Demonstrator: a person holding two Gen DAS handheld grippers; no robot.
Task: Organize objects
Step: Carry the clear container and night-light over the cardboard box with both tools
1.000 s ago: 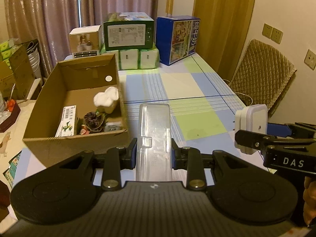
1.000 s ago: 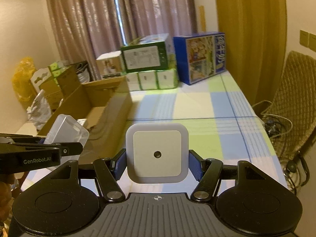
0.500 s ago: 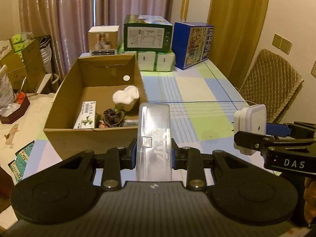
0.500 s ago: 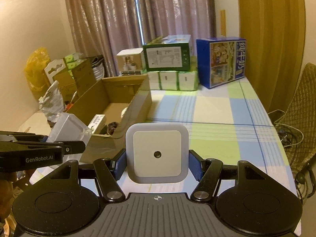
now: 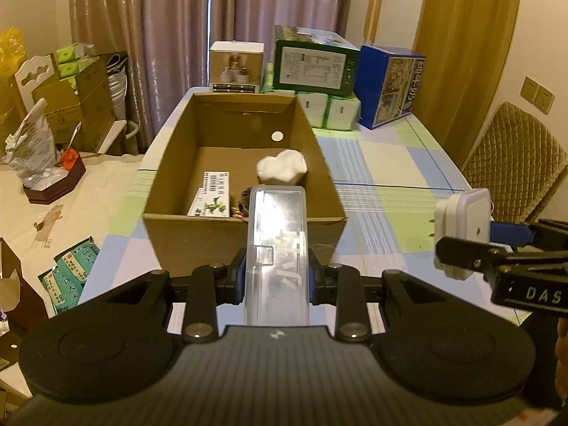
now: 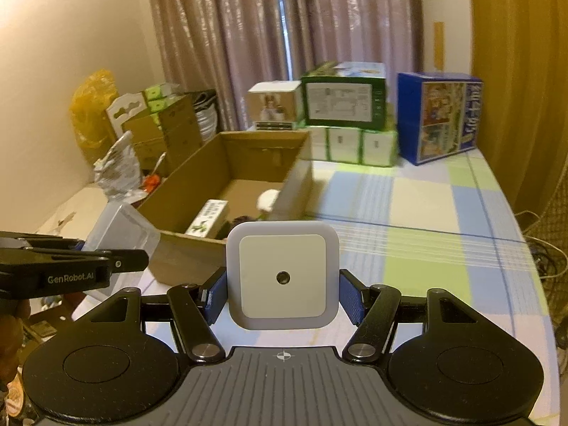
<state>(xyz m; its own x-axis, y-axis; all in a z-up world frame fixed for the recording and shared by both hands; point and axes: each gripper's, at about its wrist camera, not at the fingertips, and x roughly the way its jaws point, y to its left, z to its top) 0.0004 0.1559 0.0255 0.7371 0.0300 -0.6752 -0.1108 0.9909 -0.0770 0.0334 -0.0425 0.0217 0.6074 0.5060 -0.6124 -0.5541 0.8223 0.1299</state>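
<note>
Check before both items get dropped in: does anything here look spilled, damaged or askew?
Nothing stands out. The clear plastic case and white night light sit squarely gripped; the cardboard box stands upright, undamaged.

This is a lived-in room of a home. Long shiny mauve curtains (image 5: 170, 35) hang behind a table under a pastel checked tablecloth (image 5: 383, 163). A quilted tan chair cushion (image 5: 514, 163) stands beside it. Retail cartons are stacked at the far end, among them a blue printed box (image 6: 440, 113) and a green box (image 5: 312, 60). Household clutter crowds the cream floor (image 5: 64, 213).
</note>
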